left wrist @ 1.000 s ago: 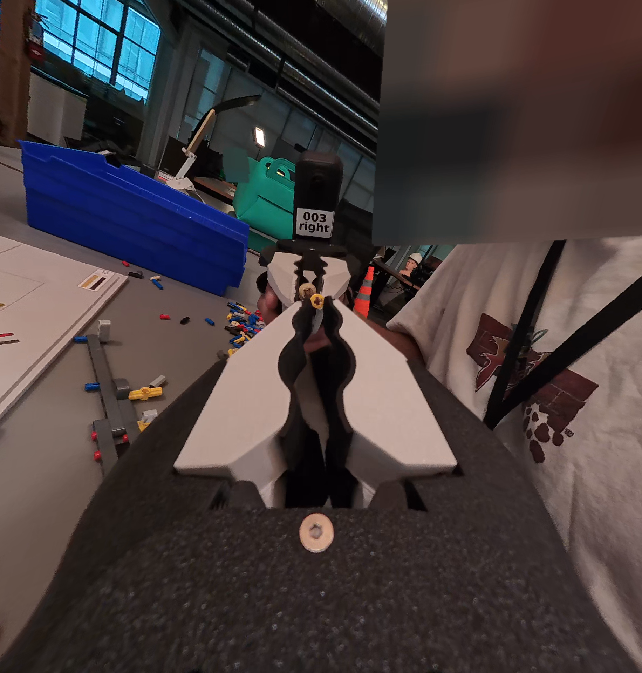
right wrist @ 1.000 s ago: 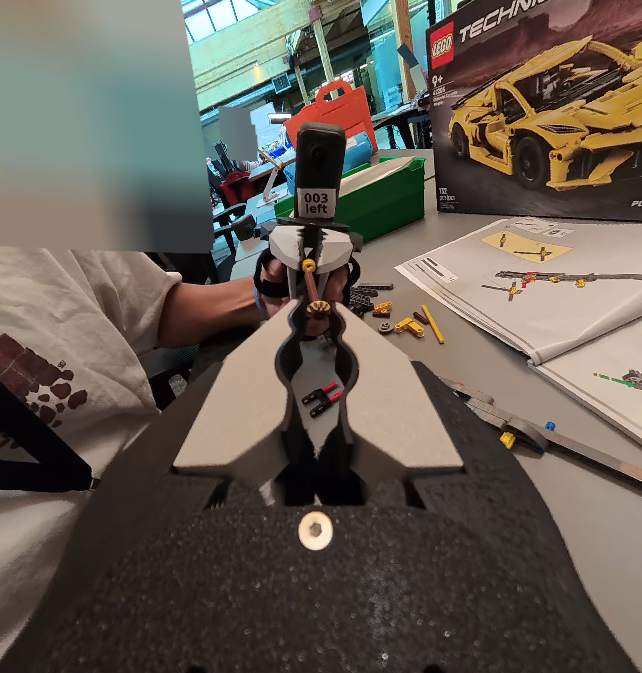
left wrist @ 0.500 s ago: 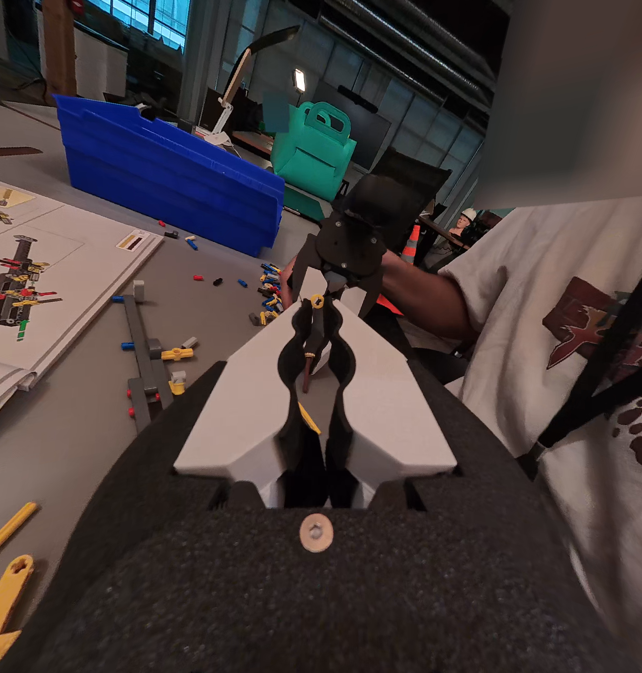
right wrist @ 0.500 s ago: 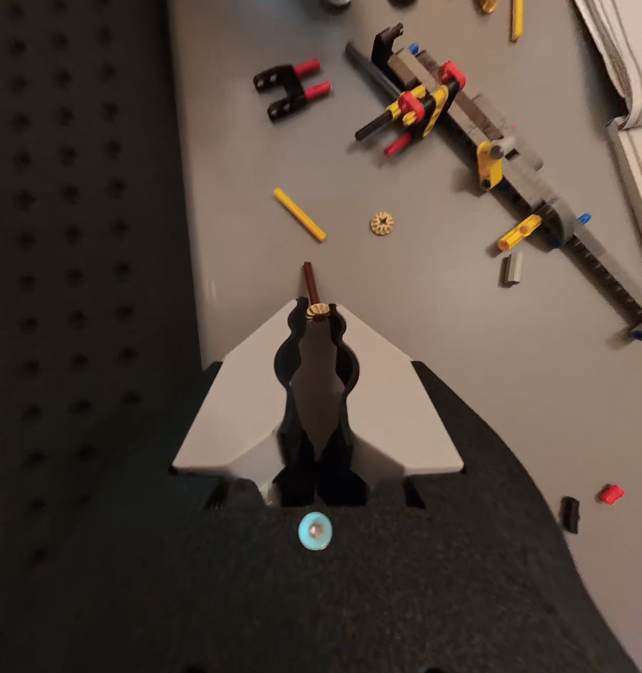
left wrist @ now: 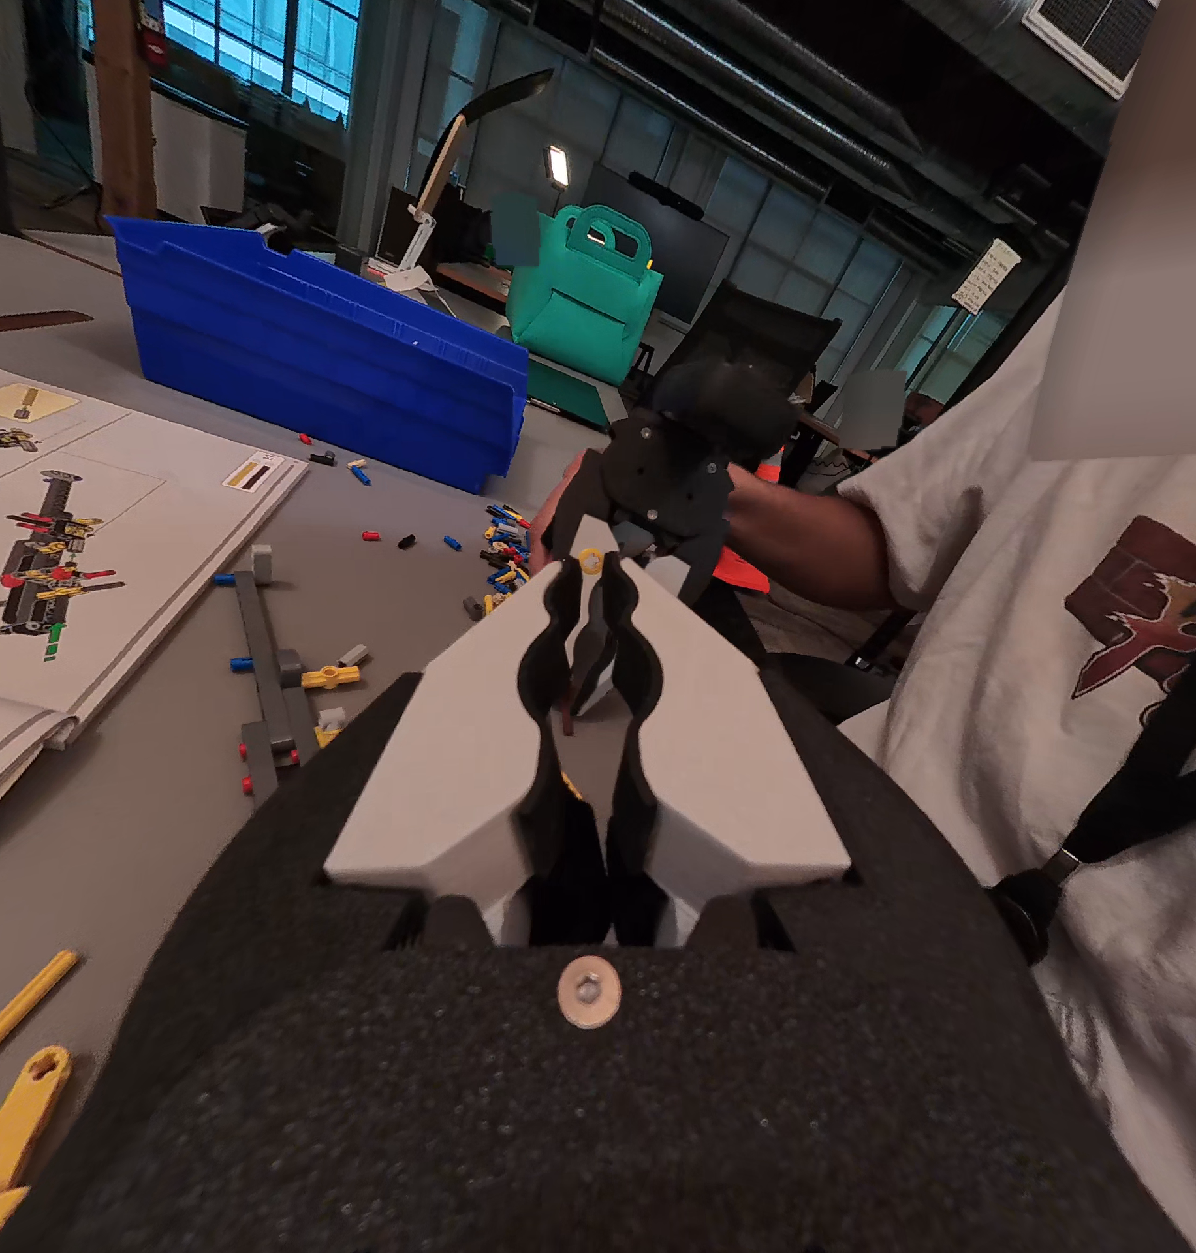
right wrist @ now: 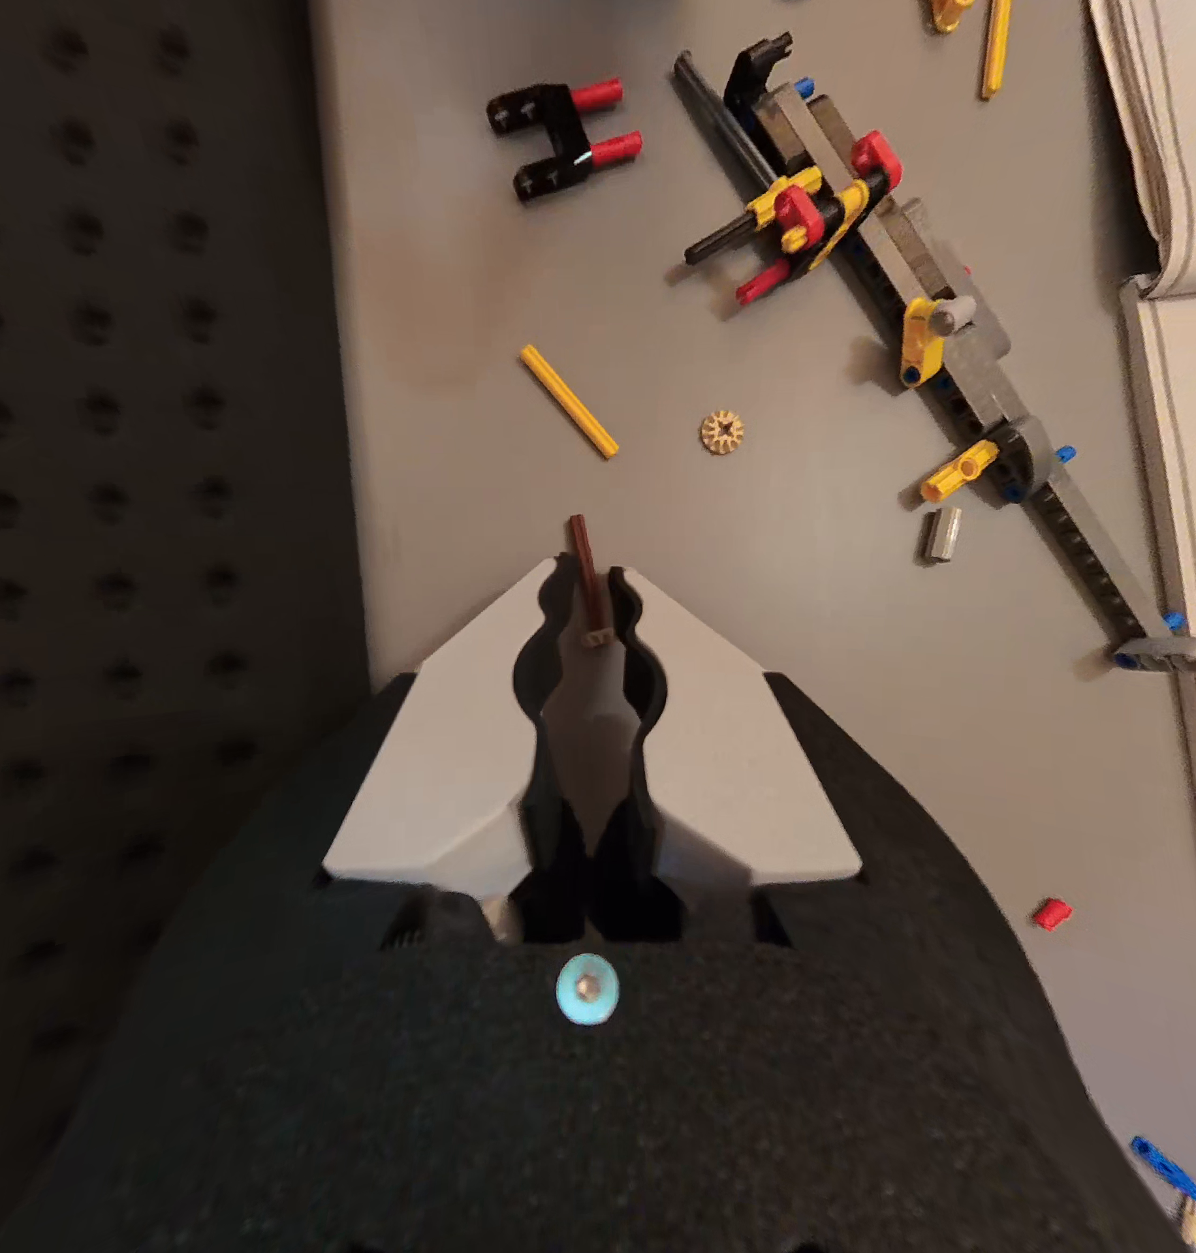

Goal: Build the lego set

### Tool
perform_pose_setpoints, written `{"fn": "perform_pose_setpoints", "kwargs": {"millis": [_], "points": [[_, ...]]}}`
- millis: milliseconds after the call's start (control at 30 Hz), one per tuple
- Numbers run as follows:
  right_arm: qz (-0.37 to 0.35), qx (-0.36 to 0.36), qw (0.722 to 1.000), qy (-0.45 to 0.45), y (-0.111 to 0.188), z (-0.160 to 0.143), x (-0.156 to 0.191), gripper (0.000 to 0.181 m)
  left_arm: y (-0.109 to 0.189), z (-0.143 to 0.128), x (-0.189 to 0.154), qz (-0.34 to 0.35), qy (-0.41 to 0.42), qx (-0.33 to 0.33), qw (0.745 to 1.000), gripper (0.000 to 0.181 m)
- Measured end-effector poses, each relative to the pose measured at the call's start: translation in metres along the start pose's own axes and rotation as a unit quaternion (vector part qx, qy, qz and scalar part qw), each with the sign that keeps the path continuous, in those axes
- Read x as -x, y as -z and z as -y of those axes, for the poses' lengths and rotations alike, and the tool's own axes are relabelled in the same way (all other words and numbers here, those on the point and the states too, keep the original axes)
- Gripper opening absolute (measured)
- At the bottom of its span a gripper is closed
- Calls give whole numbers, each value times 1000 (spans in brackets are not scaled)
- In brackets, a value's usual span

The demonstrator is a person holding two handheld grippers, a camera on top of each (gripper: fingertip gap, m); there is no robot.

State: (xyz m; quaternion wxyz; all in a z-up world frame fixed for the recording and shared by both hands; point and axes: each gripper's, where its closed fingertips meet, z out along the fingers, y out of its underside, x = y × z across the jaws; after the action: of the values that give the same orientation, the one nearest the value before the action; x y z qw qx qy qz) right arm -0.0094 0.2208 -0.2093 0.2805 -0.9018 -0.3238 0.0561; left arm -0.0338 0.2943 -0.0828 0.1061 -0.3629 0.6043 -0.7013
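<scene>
My left gripper (left wrist: 590, 568) is shut on a small yellow bush (left wrist: 590, 560) at its tips, held above the table. My right gripper (right wrist: 587, 571) points straight down at the grey table and is shut on a brown axle (right wrist: 582, 542). The axle sticks out past the tips. A tan gear (right wrist: 595, 637) on its near end sits in the hollow between the jaws. In the left wrist view the right gripper's black body (left wrist: 656, 488) is just beyond my left tips, and the axle (left wrist: 568, 712) hangs below it.
A long grey beam assembly (right wrist: 921, 285) with yellow and red parts lies to the right. A black fork with red pins (right wrist: 554, 135), a yellow axle (right wrist: 568, 400) and a loose tan gear (right wrist: 722, 432) lie ahead. The open booklet (left wrist: 107, 542), blue bin (left wrist: 324, 359) and a parts pile (left wrist: 507, 549) are on the left. The gap from one gripper's tips to the other's is roughly 15 cm.
A second ago the grippers faced each other with the axle between them. The right gripper turned down over the table with the axle, and the gear has slid back between its jaws.
</scene>
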Motion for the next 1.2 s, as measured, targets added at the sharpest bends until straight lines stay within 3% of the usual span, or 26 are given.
{"fn": "perform_pose_setpoints", "kwargs": {"millis": [300,367,467,567,700,867,1200], "points": [[8,18,1000,8,-5,7,-7,2,4,3,-2,-14,2,-10,1000,4],[28,-91,995,-11,8,48,-12,2,10,12,-3,-23,1,-30,999,4],[79,-293,952,-48,56,121,-25,2,24,28,-3,-39,6,-74,996,4],[118,-375,917,-74,80,149,-40,1,32,35,-3,-55,21,-99,993,4],[111,-349,927,-83,67,144,-47,2,27,26,-6,-60,7,-65,996,4],[134,-318,936,-64,57,135,-32,2,20,14,-9,-64,-4,-28,998,4],[159,-314,935,-53,55,129,-19,2,10,-4,-16,-74,-18,21,997,4]]}}
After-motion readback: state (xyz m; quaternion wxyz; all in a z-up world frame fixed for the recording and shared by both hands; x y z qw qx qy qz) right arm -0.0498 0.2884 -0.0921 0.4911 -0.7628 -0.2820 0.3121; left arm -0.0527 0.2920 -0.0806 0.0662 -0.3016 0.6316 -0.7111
